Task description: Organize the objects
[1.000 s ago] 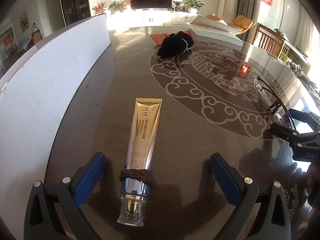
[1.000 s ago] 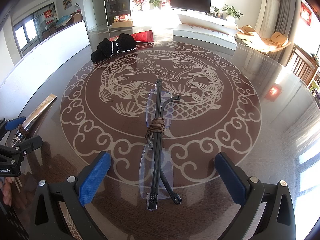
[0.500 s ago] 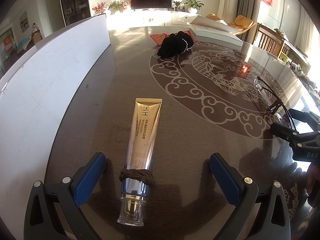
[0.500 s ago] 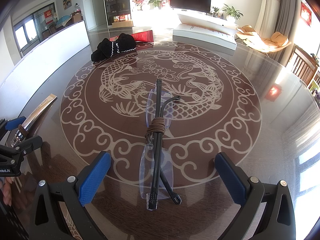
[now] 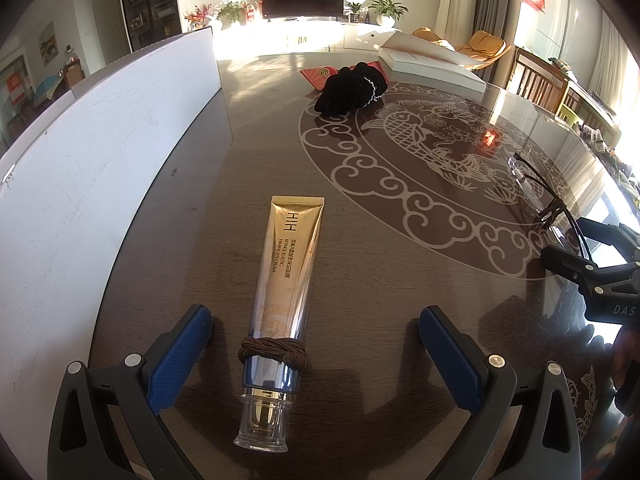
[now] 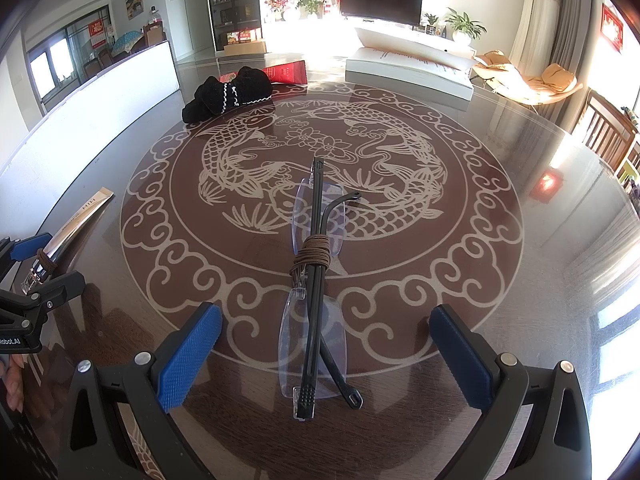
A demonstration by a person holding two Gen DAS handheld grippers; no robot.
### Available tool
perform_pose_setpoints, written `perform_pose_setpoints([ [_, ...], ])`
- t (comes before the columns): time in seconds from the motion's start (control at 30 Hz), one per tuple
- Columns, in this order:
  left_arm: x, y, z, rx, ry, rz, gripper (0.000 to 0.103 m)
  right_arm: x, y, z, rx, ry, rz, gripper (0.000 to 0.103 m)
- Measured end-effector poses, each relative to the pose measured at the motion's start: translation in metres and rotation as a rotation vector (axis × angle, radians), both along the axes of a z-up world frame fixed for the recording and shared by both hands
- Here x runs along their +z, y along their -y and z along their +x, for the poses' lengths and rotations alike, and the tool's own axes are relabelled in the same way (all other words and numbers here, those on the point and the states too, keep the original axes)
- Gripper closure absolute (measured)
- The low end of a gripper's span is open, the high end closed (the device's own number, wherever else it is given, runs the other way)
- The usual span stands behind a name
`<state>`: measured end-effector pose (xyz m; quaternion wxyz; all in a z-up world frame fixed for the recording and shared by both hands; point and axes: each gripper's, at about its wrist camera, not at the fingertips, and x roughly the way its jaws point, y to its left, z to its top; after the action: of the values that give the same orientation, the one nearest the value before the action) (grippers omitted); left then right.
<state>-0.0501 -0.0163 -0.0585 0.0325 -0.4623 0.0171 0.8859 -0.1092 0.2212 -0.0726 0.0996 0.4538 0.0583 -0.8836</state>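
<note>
A gold cream tube (image 5: 286, 276) lies on the dark table, its clear cap toward me and a brown hair tie (image 5: 274, 350) wound round its neck. My left gripper (image 5: 316, 354) stands open around the capped end, touching nothing. Folded rimless glasses (image 6: 316, 280) with black arms lie on the fish medallion, a brown cord (image 6: 314, 254) wrapped round their middle. My right gripper (image 6: 324, 354) is open either side of their near end. The tube (image 6: 76, 220) shows at the right wrist view's left edge, the glasses (image 5: 548, 196) at the left wrist view's right.
A black cloth bundle (image 6: 226, 94) and a red packet (image 6: 286, 72) lie at the table's far side, with a white box (image 6: 408, 66) beyond. A white board (image 5: 92, 152) walls the table's left edge. The other gripper's black frame (image 5: 596, 276) sits at right.
</note>
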Motion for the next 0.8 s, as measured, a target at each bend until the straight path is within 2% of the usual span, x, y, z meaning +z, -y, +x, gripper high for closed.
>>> perform_pose_setpoints([
  [0.63, 0.0, -0.003, 0.003, -0.021, 0.024, -0.003, 0.0, 0.0, 0.0, 0.0, 0.0, 0.0, 0.0, 0.0],
  [0.7, 0.004, -0.003, 0.006, -0.021, -0.007, -0.002, 0.024, 0.001, 0.0, -0.003, 0.012, 0.025, 0.004, 0.0],
  [0.73, 0.007, -0.002, 0.008, -0.021, -0.023, -0.003, 0.047, 0.002, 0.001, -0.008, 0.033, 0.068, 0.015, 0.0],
  [0.77, 0.008, -0.001, 0.008, -0.02, -0.031, 0.001, 0.064, 0.003, 0.001, -0.016, 0.043, 0.119, 0.028, 0.0],
  [0.8, 0.009, 0.0, 0.008, -0.013, -0.035, 0.002, 0.071, 0.005, -0.001, -0.023, 0.032, 0.159, 0.036, 0.0],
])
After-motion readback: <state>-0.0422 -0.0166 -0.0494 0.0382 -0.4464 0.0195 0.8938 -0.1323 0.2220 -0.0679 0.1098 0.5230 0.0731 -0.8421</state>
